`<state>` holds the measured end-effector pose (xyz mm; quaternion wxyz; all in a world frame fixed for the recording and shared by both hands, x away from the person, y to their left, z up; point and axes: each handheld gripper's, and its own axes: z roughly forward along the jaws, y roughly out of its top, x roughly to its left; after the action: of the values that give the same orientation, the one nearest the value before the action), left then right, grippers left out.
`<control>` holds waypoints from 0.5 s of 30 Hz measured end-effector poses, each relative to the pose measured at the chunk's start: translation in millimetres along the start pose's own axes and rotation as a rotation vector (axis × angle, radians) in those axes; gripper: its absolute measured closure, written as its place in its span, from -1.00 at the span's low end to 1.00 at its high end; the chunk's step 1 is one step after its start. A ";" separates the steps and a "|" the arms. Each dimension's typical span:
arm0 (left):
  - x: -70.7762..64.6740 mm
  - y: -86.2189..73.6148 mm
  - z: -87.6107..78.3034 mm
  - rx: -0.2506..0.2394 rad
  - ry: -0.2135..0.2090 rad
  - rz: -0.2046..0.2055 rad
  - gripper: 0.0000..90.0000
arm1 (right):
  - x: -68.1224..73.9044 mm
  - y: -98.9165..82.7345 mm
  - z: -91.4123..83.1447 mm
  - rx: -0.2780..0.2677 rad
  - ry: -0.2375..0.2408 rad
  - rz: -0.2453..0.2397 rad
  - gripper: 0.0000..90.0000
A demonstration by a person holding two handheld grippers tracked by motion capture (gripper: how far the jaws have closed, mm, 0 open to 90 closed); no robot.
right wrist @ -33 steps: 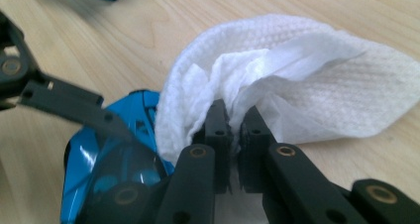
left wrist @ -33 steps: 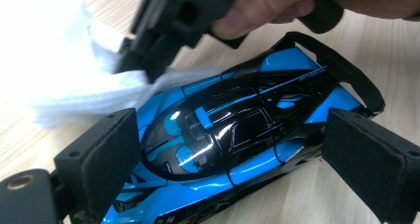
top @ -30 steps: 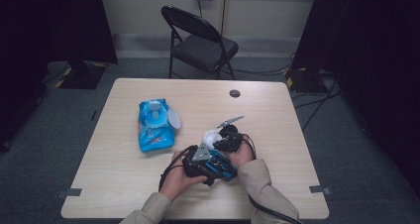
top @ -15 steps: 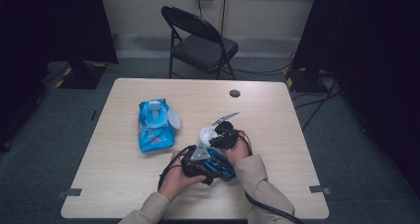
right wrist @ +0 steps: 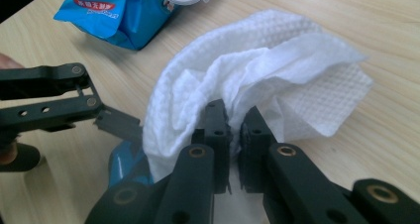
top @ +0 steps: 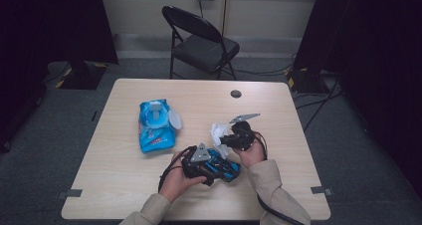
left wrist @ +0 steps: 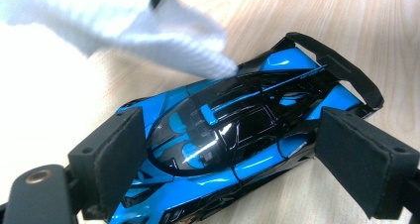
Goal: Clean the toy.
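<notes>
A blue and black toy car (left wrist: 233,135) lies on the wooden table (top: 124,185), and my left gripper (left wrist: 230,149) is shut on its two sides. From above, the car (top: 226,168) sits near the table's front, in my left gripper (top: 219,166). My right gripper (right wrist: 235,117) is shut on a crumpled white wipe (right wrist: 257,55) and holds it just above the car's nose (right wrist: 126,167). In the high view the wipe (top: 217,133) hangs from my right gripper (top: 222,138), just behind the car. The wipe (left wrist: 99,26) also hangs blurred over the car's front.
A blue pack of wet wipes (top: 155,128) lies left of centre with its round lid flipped open. A small black disc (top: 236,93) sits near the far edge. A black folding chair (top: 199,41) stands beyond the table. Cables trail from both grippers.
My right gripper has risen a little with the wipe, lifting it off the car. The left gripper and the car have stayed in place.
</notes>
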<state>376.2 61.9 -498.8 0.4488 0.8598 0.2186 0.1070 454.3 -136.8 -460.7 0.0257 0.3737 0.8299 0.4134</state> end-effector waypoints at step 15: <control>0.5 0.6 0.3 0.002 -0.001 0.001 -0.73 | -21.6 -38.4 -59.9 -0.051 -0.028 0.055 0.89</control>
<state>376.9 61.6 -498.5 0.4479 0.8605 0.2181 0.1064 425.7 -205.1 -454.2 0.0353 0.4014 0.8080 0.4298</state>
